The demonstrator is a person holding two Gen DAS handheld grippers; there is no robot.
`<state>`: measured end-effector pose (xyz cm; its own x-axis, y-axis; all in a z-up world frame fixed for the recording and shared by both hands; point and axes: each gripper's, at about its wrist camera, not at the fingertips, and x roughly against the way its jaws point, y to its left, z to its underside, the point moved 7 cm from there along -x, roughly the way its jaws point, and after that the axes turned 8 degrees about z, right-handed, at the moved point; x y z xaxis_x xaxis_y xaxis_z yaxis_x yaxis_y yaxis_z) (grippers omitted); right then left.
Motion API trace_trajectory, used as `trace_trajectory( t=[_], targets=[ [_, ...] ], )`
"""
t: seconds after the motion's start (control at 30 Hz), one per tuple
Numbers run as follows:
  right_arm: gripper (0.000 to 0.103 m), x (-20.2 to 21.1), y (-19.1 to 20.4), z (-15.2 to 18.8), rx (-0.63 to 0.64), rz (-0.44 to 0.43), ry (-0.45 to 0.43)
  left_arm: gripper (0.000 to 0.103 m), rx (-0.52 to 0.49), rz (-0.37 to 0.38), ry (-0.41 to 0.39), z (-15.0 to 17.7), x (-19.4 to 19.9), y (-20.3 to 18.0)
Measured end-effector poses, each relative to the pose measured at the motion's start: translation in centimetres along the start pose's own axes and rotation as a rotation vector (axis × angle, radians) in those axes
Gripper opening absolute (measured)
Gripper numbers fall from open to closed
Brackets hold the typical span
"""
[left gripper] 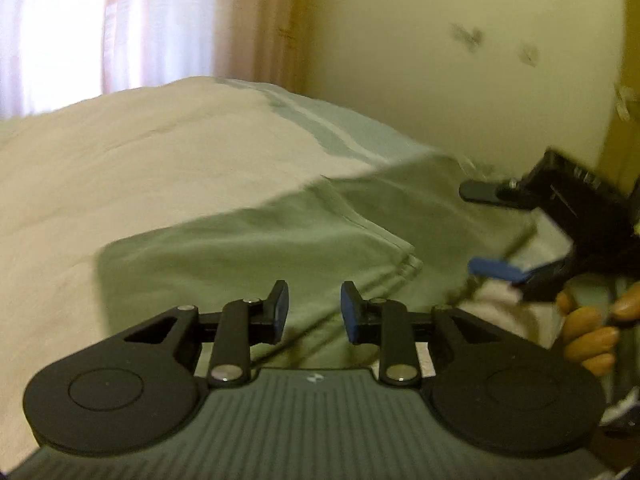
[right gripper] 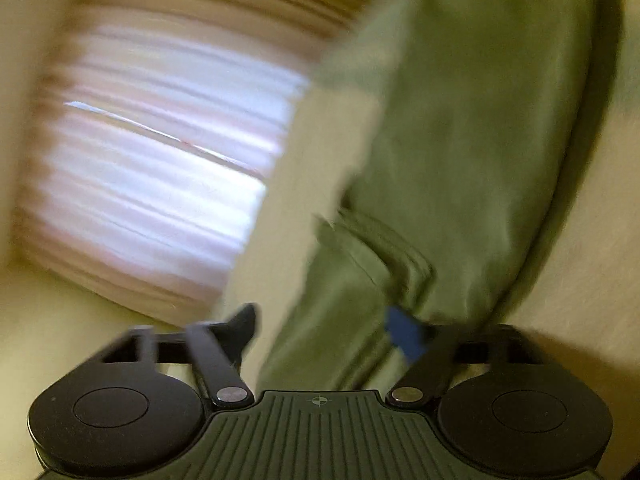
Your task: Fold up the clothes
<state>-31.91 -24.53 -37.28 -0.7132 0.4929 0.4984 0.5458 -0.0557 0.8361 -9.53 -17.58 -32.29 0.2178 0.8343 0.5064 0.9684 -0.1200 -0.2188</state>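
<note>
An olive-green garment (left gripper: pixel 280 240) lies folded on the cream bed cover (left gripper: pixel 140 160), with a seamed hem running across its top layer. My left gripper (left gripper: pixel 314 308) hovers over the garment's near part, jaws apart with nothing between them. My right gripper (left gripper: pixel 486 232) is at the garment's right edge, held by a person's hand (left gripper: pixel 588 336), its black and blue fingers spread. The right wrist view is motion-blurred. There the right gripper (right gripper: pixel 324 326) stands open, and the green garment (right gripper: pixel 460 160) stretches away beyond its fingers. No pad presses on cloth.
A pale blue-grey striped cloth (left gripper: pixel 320 120) lies at the far side of the bed. Behind it rises a yellow wall (left gripper: pixel 440 60) with dark smudges. A bright curtained window (left gripper: pixel 100 20) is at the back left, and its curtain (right gripper: pixel 160 140) fills the left of the right wrist view.
</note>
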Motion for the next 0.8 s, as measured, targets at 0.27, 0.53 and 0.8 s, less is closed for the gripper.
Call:
trace_trajectory(
  t=[0.27,0.53,0.8],
  targets=[
    [0.056,-3.6,-0.5,-0.8,0.0,0.163,-0.005,0.024,0.228,-0.085,-0.03,1.8,4.7,7.0],
    [0.017,1.6,2.8,1.2,0.251,0.066,-0.228,0.024,0.287,-0.087,-0.029,3.1,5.0,8.4],
    [0.017,1.0,-1.7,1.0,0.175,0.145,-0.178,0.024,0.255,-0.083,-0.033,2.4,4.8,8.0]
  ],
)
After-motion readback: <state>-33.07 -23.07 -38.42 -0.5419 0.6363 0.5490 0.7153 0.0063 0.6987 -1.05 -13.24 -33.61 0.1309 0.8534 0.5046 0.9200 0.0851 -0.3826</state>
